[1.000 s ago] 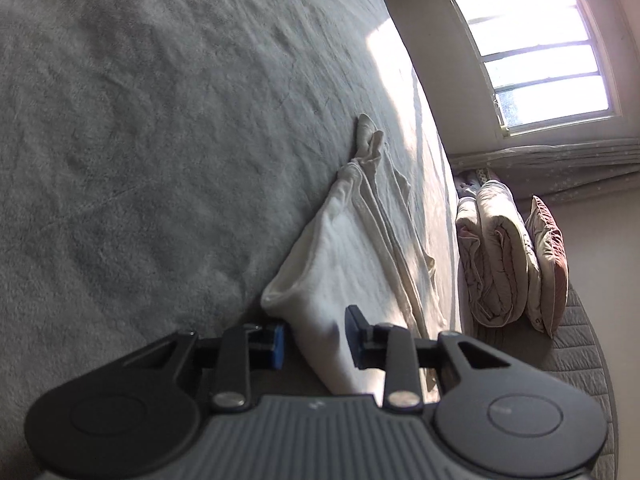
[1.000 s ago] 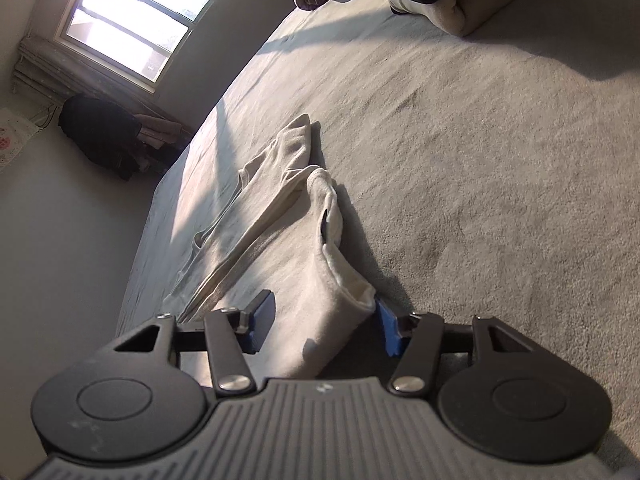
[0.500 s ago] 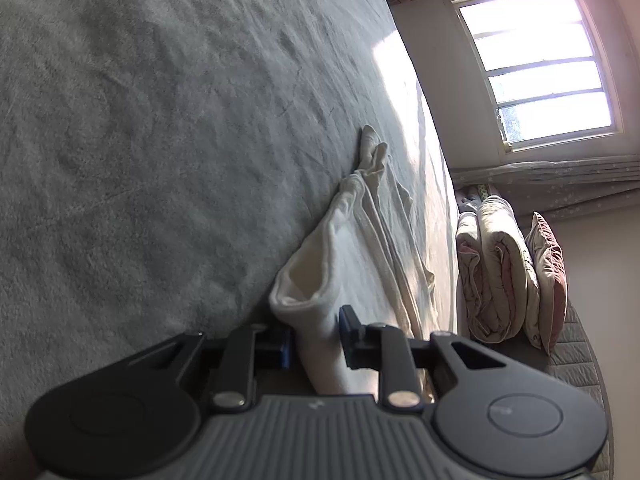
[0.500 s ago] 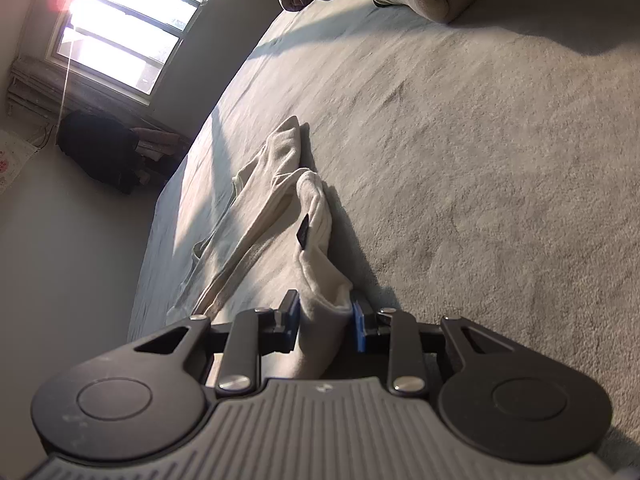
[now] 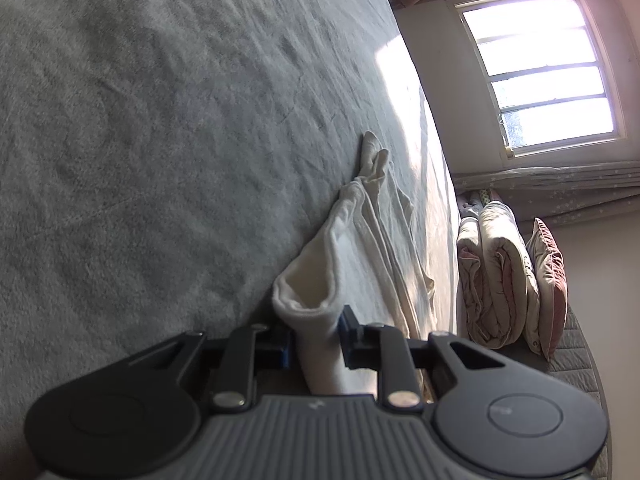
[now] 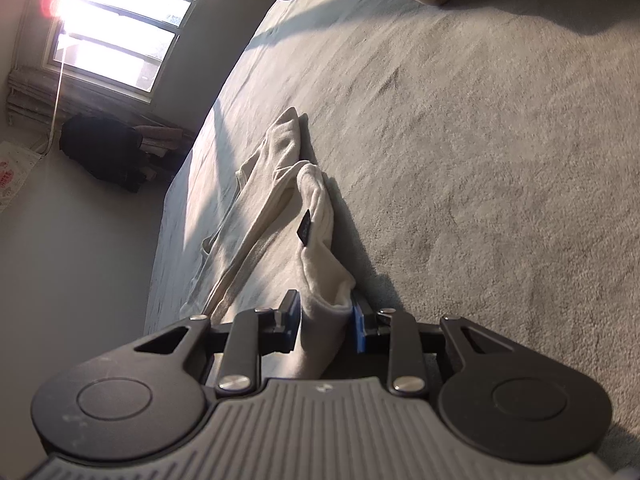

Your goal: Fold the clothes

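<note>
The left gripper point(image 5: 316, 338) is pinching one near corner of the cream garment point(image 5: 372, 240), jaws narrowed on the bunched hem. The right gripper point(image 6: 325, 326) is clamping the other corner likewise. The cloth is lying on the grey bed point(image 5: 160, 120), its long axis stretching away toward twelve o'clock, equally near both hands.

A grey bed point(image 5: 160, 128) fills the frame; a cream garment point(image 5: 372, 240) lies along its lower-centre, sunlit edge.
</note>
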A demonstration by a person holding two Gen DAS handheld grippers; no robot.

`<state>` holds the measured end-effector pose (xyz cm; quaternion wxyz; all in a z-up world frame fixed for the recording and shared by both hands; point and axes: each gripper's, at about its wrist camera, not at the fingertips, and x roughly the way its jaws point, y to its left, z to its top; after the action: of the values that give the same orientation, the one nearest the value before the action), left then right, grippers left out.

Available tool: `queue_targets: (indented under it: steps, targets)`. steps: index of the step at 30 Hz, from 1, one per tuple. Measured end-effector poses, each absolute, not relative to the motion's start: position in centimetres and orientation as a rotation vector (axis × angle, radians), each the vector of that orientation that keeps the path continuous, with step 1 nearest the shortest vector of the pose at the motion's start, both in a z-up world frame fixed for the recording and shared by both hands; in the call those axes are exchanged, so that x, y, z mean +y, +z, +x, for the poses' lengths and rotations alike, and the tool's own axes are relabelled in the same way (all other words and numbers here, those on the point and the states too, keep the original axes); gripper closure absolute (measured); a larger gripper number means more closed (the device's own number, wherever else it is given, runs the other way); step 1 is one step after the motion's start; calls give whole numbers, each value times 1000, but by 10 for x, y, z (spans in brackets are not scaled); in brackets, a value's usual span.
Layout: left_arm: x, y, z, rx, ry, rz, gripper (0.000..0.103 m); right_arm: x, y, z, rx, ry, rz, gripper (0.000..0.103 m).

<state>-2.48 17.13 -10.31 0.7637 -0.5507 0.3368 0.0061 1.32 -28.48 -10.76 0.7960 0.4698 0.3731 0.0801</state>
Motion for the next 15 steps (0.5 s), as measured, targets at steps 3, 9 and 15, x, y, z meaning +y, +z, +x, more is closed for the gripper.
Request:
queue_targets:
  steps: [3,9,15]
  targets:
    - [173,-104,-26,732,10,-1198,82,-284,-107,15,805,177,1000,74]
    - [174,-104,-23,733,2,-1198,85,-286,-108,17,814,183,1013,77]
    - [169,-100,-20,732,-8,-1174,85,-289,-109,17,822,191,1016,77]
